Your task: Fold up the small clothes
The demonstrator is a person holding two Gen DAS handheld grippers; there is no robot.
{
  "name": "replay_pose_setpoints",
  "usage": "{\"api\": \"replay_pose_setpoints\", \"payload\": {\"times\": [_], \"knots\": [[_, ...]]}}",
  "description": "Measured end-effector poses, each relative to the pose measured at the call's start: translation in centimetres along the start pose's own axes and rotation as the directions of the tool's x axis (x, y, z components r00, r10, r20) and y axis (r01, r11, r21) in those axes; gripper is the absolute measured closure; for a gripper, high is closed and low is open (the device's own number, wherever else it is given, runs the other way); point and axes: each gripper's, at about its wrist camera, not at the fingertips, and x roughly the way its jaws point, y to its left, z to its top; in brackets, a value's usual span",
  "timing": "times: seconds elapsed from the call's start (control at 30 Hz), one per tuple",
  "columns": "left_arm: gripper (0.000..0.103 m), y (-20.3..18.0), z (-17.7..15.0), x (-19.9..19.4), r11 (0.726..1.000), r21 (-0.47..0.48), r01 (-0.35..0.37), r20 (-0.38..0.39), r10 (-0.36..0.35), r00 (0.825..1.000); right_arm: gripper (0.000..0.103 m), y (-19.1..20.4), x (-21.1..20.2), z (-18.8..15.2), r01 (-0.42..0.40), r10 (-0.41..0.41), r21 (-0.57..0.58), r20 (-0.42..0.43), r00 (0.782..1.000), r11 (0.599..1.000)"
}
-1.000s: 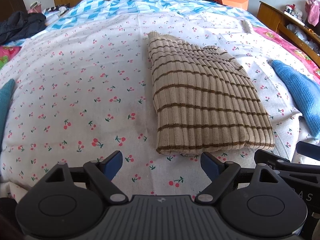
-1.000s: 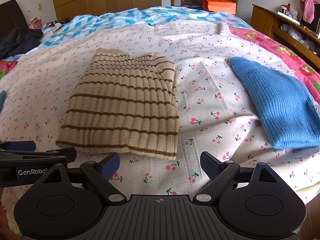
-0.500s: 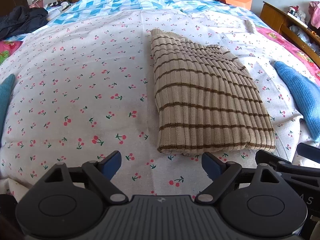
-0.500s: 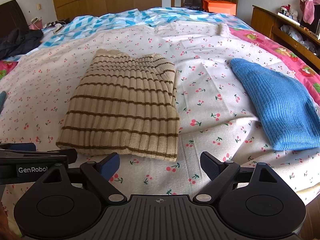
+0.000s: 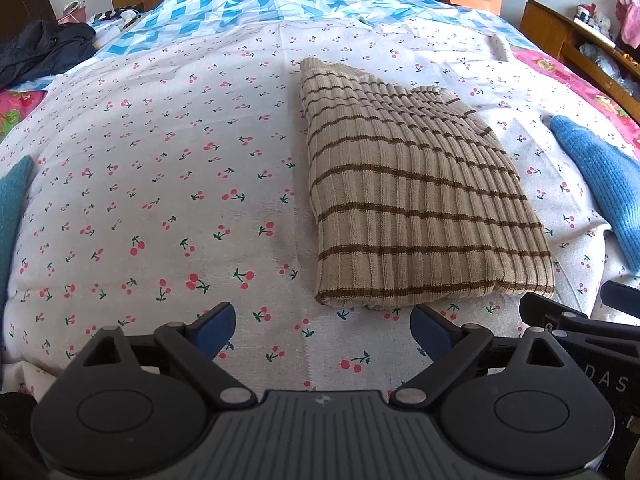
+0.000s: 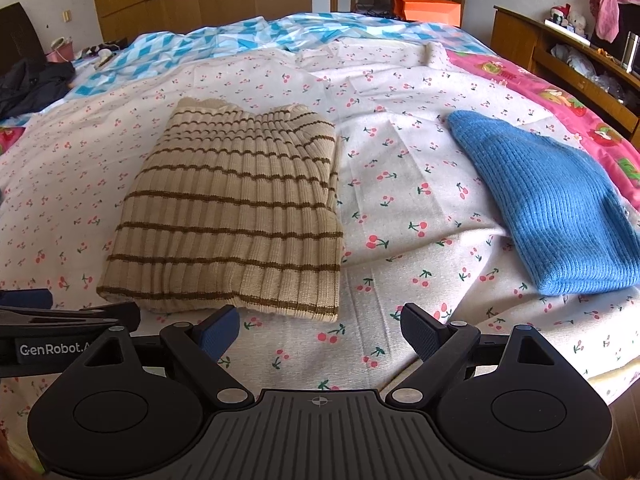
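The left gripper [image 5: 323, 326] is wide open and holds nothing, and the right gripper [image 6: 320, 326] is wide open and empty too. Both hang low over the near edge of the cherry sheet [image 5: 168, 184], side by side, pointing across the bed. The folded striped sweater [image 6: 236, 216] lies flat just past their tips, and a blue sweater [image 6: 552, 208] lies off to the right.
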Motion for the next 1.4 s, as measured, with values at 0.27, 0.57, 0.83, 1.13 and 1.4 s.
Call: {"api": "replay_pose_setpoints", "payload": {"times": [0.27,0.57,0.83,1.13,1.4], "knots": [[0.004,-0.08,0.07,0.01,1.000,0.008,-0.005,-0.005,0.005,1.000,0.014,0.07,0.03,0.10,0.007,-0.007,-0.016,0.003,1.000,1.000],[0.004,-0.10,0.10,0.04,1.000,0.008,-0.009,-0.010,0.009,1.000,0.014,0.14,0.00,0.20,0.011,-0.011,-0.024,0.004,1.000,1.000],[0.004,-0.21,0.30,0.04,1.000,0.008,-0.021,-0.017,0.021,1.000,0.014,0.26,0.01,0.42,0.014,-0.014,-0.033,0.004,1.000,0.999],[0.004,-0.09,0.40,-0.07,1.000,0.001,-0.025,-0.020,0.025,0.999,0.014,0.46,-0.13,0.75,0.019,-0.019,-0.043,0.007,1.000,0.999],[0.004,-0.27,0.52,-0.03,0.999,0.006,-0.039,-0.028,0.039,0.999,0.014,0.45,0.00,0.88,0.025,-0.025,-0.053,0.002,1.000,0.998]]}}
